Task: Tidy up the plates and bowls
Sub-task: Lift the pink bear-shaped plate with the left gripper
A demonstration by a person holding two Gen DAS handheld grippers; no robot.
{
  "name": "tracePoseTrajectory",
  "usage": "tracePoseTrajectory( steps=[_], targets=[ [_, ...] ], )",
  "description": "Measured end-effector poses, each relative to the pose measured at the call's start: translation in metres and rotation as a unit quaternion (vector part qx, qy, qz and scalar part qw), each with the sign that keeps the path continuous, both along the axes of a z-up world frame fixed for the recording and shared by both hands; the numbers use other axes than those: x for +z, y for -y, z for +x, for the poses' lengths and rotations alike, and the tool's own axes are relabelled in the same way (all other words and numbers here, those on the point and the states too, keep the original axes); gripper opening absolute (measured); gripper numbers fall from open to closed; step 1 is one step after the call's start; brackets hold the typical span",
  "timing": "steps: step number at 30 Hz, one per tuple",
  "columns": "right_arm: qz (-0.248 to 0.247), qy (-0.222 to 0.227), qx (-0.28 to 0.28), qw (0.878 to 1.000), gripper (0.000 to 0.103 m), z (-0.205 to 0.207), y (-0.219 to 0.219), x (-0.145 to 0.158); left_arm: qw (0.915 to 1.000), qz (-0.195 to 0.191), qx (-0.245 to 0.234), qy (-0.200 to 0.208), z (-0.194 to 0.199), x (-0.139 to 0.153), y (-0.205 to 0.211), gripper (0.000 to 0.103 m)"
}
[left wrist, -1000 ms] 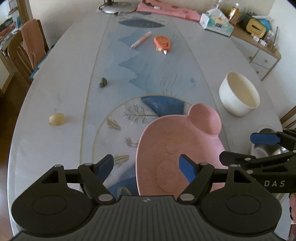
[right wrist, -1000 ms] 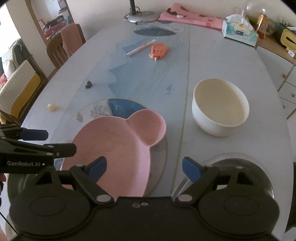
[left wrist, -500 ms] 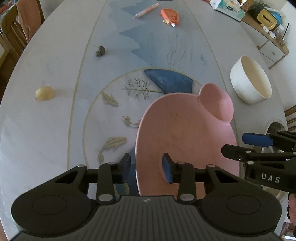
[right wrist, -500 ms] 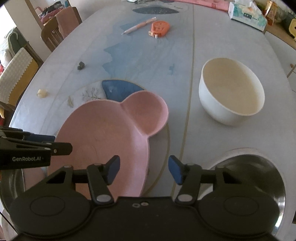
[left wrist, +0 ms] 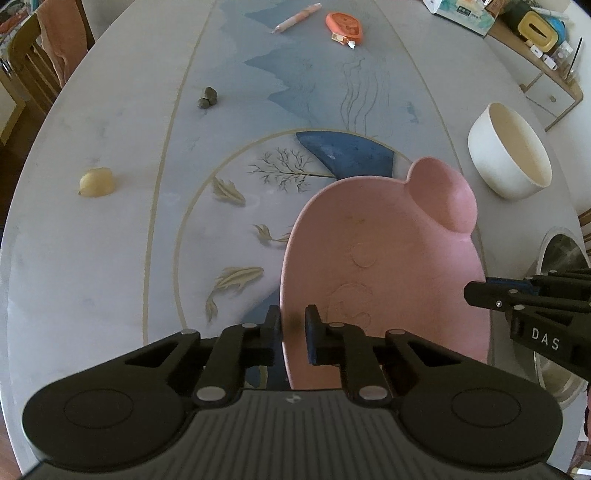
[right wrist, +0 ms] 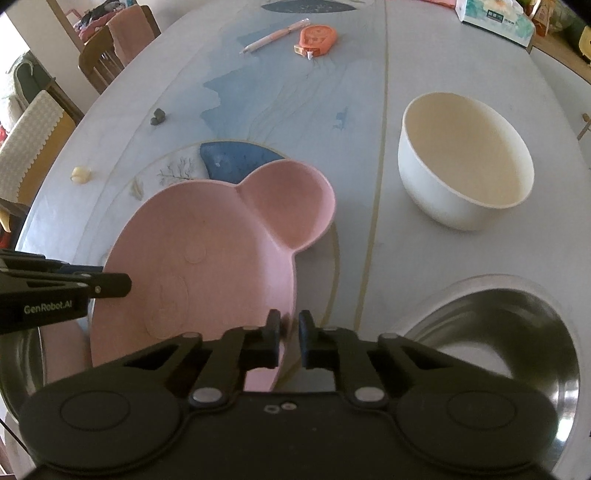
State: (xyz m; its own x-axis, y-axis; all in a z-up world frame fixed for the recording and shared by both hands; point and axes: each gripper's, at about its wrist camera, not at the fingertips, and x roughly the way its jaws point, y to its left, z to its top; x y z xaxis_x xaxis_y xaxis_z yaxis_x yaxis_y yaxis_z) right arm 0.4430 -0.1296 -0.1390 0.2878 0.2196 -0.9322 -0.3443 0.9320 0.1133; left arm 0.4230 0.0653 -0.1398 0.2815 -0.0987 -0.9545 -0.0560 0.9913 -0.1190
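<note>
Both claws, left claw (left wrist: 293, 326) and right claw (right wrist: 286, 332), have just closed from wide apart, pinching opposite rims of the pink plate (right wrist: 207, 258) between them, ready for lifting.

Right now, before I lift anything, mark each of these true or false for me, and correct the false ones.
1. Both grippers are shut on the pink plate. True: the left gripper clamps its left rim, the right gripper its right rim.
2. The white bowl is stacked on the pink plate. False: it stands apart on the table, to the plate's right.
3. The white bowl holds food. False: it looks empty.
4. A steel bowl sits to the right of the right gripper. True.
5. The pen lies inside the pink plate. False: it lies at the far end of the table, beside an orange tape dispenser.
</note>
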Motion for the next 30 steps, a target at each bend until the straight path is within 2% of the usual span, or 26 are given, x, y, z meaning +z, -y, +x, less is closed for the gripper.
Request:
tracePoseTrajectory(
  steps=[7,12,21,30],
  targets=[
    [-0.006,0.005,-0.007,1.0,0.008,-0.002,-0.001,0.004,1.0,0.004,0.004,0.008,-0.006,0.005,0.0,0.008],
    [-0.003,0.018,-0.007,1.0,0.007,-0.002,-0.002,0.017,0.9996,0.007,0.004,0.028,-0.011,0.021,0.001,0.008],
    [0.01,0.048,-0.007,0.999,0.006,-0.01,0.001,0.056,0.9981,0.009,0.002,0.061,-0.022,0.061,0.002,0.008],
    [0.019,0.075,-0.002,0.997,0.006,-0.035,0.003,0.097,0.9959,0.018,0.001,0.088,-0.05,0.103,0.005,0.008]
  ],
)
